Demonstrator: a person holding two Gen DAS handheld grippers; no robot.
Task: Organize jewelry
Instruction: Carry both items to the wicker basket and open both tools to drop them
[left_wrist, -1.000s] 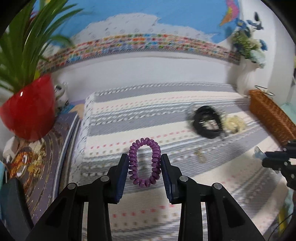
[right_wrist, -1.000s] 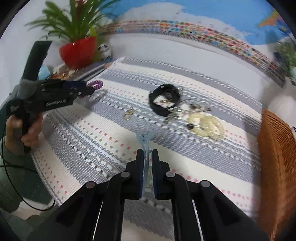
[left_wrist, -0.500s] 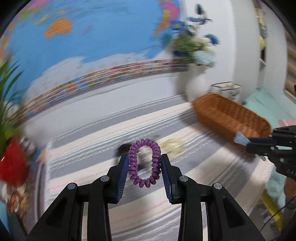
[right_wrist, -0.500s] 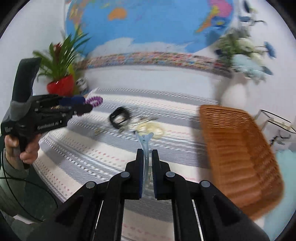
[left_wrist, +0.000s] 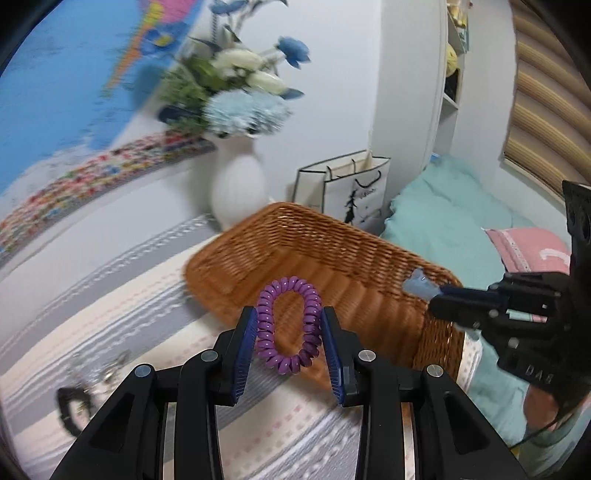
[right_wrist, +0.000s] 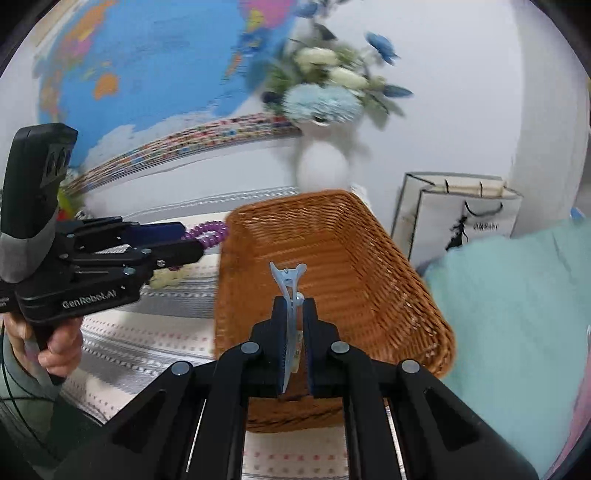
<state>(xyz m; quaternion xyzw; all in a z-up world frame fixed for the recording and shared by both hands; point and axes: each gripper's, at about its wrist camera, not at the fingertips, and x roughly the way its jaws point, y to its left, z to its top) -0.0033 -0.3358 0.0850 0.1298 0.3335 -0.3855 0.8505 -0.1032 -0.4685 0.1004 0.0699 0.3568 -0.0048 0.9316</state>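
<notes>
Left wrist view: the left gripper, low at centre, has its jaws partly open and pressed on either flank of a purple spiral coil hair tie, which stands upright between the blue pads. Just behind the tie, at mid-frame, lies a brown woven wicker basket on a grey-and-cream striped cloth; the visible part of its interior holds nothing. At right, the right gripper reaches over the basket's right corner, its tips clamped on a pale blue hair clip. A black band and other small pieces, blurred, lie on the cloth at lower left. Behind the basket stand a white vase of blue and white flowers and a white paper bag.

Right wrist view: the right gripper has its jaws nearly closed on the pale blue hair clip, whose forked end projects upward over the basket interior, shown empty. At left, the left gripper, held in a person's hand, carries the purple tie at the basket's left rim.

Compared with one second earlier, both grippers have swung away from the red plant pot and the scattered items to the basket; grips are unchanged.
</notes>
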